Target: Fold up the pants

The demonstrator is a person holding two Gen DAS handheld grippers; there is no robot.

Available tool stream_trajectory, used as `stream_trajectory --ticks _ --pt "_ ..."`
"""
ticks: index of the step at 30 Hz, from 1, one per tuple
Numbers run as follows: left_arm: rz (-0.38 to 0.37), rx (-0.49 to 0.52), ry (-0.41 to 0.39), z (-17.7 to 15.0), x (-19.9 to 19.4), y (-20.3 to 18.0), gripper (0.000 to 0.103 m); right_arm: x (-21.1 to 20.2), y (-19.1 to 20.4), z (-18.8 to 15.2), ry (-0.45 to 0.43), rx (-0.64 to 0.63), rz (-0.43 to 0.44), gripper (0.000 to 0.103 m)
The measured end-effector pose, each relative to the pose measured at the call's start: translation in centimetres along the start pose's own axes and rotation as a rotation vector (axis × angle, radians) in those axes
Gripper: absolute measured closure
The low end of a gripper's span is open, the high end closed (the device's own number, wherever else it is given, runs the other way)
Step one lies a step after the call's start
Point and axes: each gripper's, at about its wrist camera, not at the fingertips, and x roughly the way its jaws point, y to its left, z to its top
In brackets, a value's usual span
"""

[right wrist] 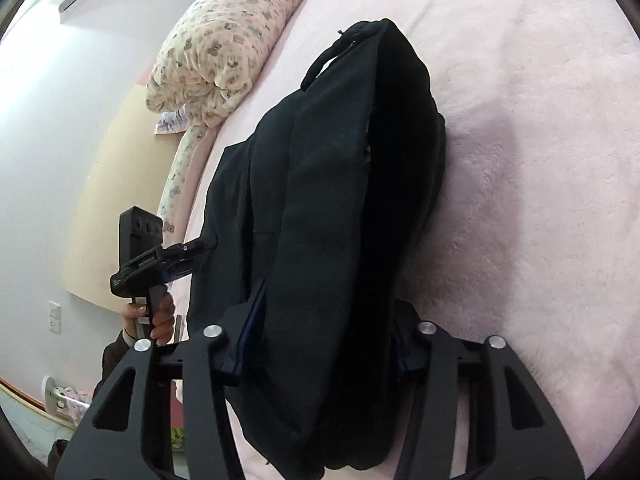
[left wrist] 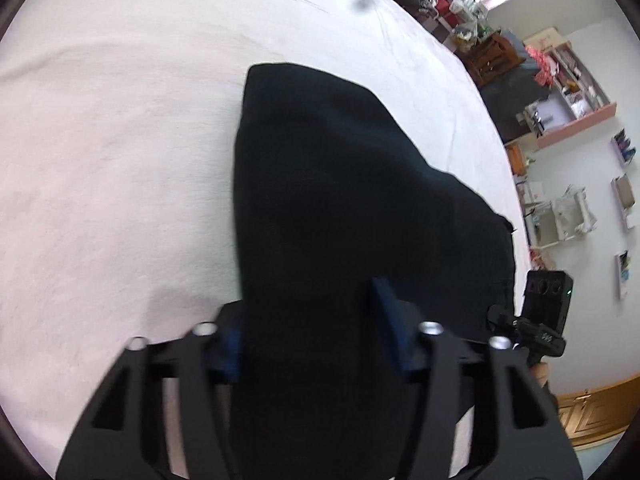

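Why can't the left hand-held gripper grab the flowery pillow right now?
Probably it can't: the left hand-held gripper is already closed on the black pants, and the flowery pillow lies far off by the wall, past the bed.

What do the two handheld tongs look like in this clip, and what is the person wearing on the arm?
Both tongs, left and right, have matte black slotted finger frames with silver round bolts and dark blue pads. Seen from the right wrist, the left unit carries a black box camera with round lenses. A dark sleeve covers the wrist.
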Motion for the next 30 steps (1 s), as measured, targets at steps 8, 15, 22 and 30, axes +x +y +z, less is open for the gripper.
stream_trajectory --ticks 8,15,22,30 --pt "0.01 0.03 -0.069 -0.4 -1.6 -2.0 0.087 -1.3 0.9 -0.3 -0.092 0.027 0.05 0.061" --pt "-0.017 0.059 -0.143 0.2 -3.1 -4.4 0.091 -2.7 2.3 1.0 -0.149 0.013 0.106 0.062" --pt "-0.062 0.079 -0.226 2.7 -2.3 -7.7 0.091 -5.8 2.9 4.4 -0.285 -0.006 0.096 0.063" --pt "0.02 0.046 -0.21 4.0 2.7 -8.0 0.09 -4.7 -1.3 5.7 -0.319 0.067 0.02 0.063"
